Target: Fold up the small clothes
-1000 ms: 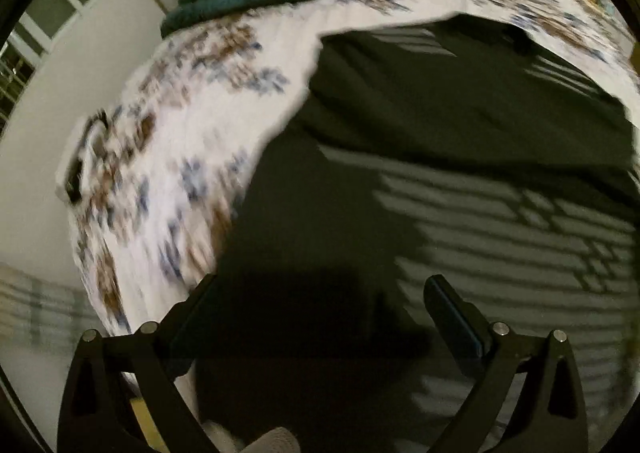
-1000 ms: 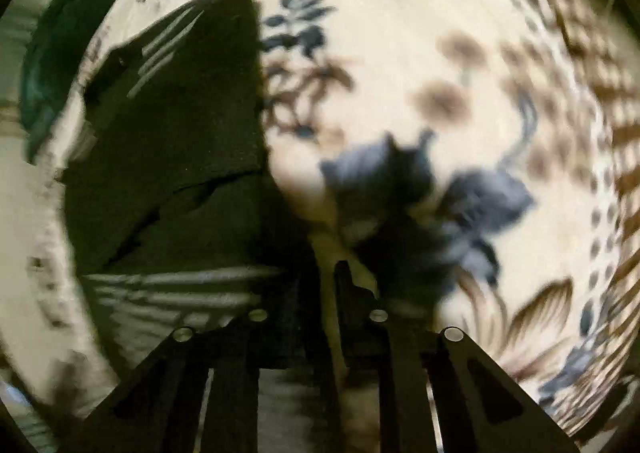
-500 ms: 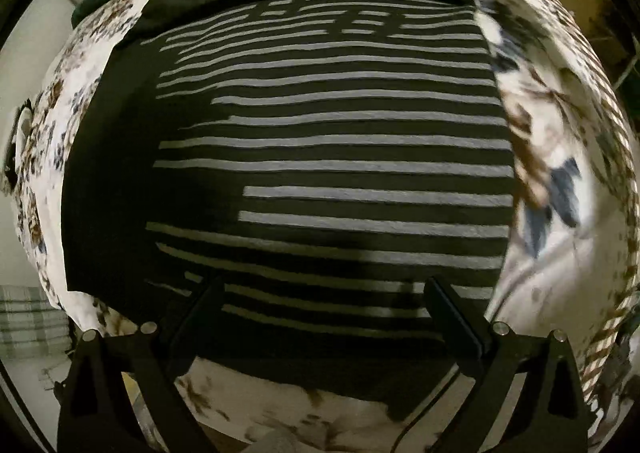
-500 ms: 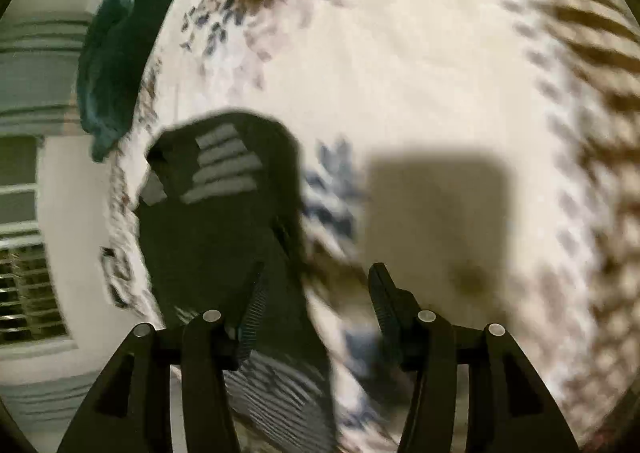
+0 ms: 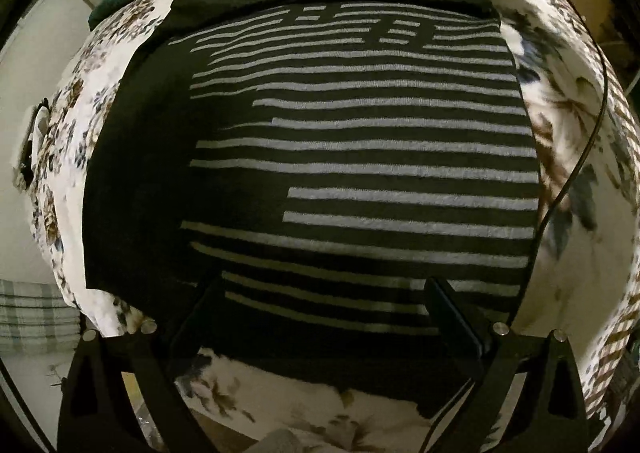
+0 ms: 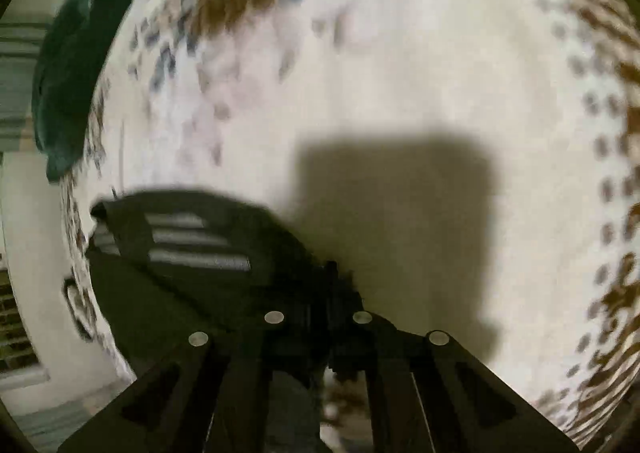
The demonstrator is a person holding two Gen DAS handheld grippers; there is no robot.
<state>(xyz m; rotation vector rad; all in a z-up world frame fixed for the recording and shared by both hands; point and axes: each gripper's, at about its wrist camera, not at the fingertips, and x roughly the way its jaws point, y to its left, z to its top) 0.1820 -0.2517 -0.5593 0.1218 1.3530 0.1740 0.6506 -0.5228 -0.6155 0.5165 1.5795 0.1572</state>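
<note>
The soft, limp black grey-striped knit garment (image 5: pixel 360 157) lay flat; left gripper (image 5: pixel 320 313) stood wide above its near hem, the suitable hold; right gripper (image 6: pixel 334 293) was closed, apparently on its edge.

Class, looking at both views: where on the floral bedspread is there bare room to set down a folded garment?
Free: the pale stretch of floral bedspread right of the black striped knit garment. Crowded: the far left edge, under the dark green blanket.

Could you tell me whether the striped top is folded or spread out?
Spread flat: the striped top lies open across the floral bedspread.
</note>
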